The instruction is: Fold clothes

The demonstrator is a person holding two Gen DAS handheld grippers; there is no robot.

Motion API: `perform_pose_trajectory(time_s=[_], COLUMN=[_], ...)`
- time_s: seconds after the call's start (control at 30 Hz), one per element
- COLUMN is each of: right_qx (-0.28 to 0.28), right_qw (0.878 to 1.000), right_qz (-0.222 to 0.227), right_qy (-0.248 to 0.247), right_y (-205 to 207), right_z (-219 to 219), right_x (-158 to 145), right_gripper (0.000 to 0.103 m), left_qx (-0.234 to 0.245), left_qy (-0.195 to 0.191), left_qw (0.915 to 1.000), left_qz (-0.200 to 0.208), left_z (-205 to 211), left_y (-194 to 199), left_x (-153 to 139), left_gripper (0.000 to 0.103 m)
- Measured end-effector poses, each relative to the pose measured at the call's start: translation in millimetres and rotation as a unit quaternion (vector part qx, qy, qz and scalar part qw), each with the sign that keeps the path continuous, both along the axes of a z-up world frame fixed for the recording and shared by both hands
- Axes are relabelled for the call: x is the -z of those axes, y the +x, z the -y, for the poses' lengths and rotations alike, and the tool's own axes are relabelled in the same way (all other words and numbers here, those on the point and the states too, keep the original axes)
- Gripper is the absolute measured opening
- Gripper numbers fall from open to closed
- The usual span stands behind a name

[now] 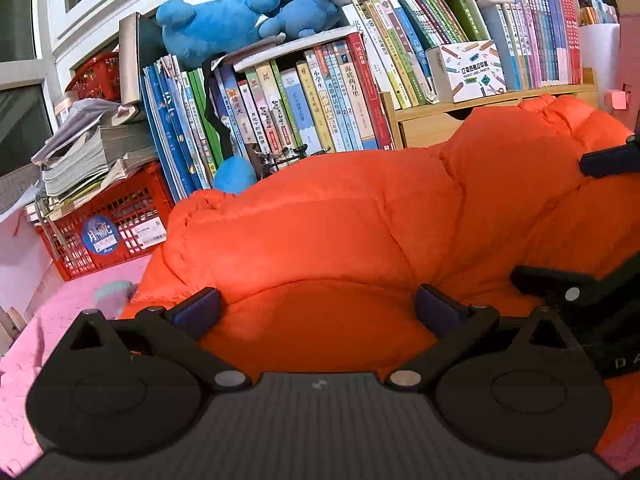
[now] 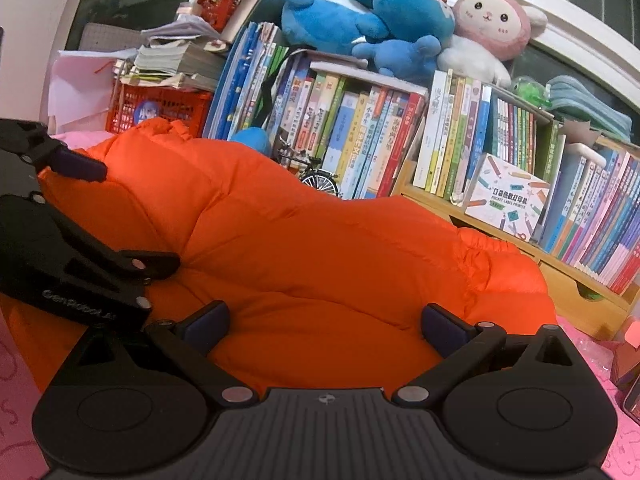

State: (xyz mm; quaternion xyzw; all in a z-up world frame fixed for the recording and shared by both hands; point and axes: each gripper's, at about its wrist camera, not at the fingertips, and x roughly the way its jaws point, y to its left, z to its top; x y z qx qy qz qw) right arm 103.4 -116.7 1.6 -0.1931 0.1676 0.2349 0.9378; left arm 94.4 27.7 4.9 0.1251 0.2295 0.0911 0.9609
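Note:
A puffy orange down jacket (image 1: 340, 220) lies bunched on the pink cover and fills the middle of both views (image 2: 320, 248). My left gripper (image 1: 318, 312) is open, its two blue-padded fingers spread wide and resting against the jacket's near bulge. My right gripper (image 2: 326, 326) is open the same way, with padding swelling up between its fingers. Each gripper shows in the other's view: the right gripper (image 1: 580, 220) at the right edge, the left gripper (image 2: 116, 216) at the left edge, both open on the jacket, close side by side.
Behind the jacket stand rows of books (image 1: 320, 100), a wooden shelf with a drawer (image 2: 568, 280), a white label-printer box (image 2: 508, 200) and a red crate (image 1: 104, 224) under stacked papers. Blue plush toys (image 2: 360, 12) lie on top. Pink cover (image 1: 36, 352) shows left.

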Motion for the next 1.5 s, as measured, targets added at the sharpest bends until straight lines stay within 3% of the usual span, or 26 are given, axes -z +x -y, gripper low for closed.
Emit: perform_pose_trajectory(time_s=[0.27, 0.6, 0.83, 1.03, 1.23, 1.37, 1.5], right_qx=[0.01, 0.091, 0.187, 0.216, 0.216, 0.214, 0.213], right_qw=[1.0, 0.994, 0.975, 0.962, 0.963, 0.963, 0.963], right_qz=[-0.004, -0.047, -0.078, -0.114, -0.11, -0.11, -0.107], right_qy=[0.003, 0.036, 0.086, 0.122, 0.117, 0.121, 0.122], right_y=[-1.1, 3.7, 15.5, 26.7, 24.7, 25.6, 25.2], right_z=[-0.2, 50.9, 80.6, 96.6, 94.3, 94.6, 94.4], right_x=[-1.7, -2.1, 0.7, 4.7, 4.5, 3.7, 3.4], right_gripper=[0.103, 0.103, 0.103, 0.103, 0.103, 0.103, 0.103], left_qx=[0.008, 0.015, 0.015, -0.057, -0.124, -0.133, -0.133], left_qy=[-0.037, -0.068, -0.081, -0.102, -0.079, -0.131, -0.112], left_qw=[0.9992, 0.9973, 0.9963, 0.9929, 0.9891, 0.9824, 0.9848], left_qz=[-0.015, -0.026, -0.027, 0.022, 0.005, -0.013, -0.003], left_z=[-13.1, -23.3, -27.3, -49.3, -102.6, -129.0, -119.7], left_y=[3.5, 5.3, 5.7, -10.5, -22.1, -25.0, -30.1], left_x=[1.6, 1.7, 1.3, -3.7, -0.3, 2.9, -2.5], left_gripper=[0.103, 0.103, 0.103, 0.103, 0.103, 0.103, 0.103])
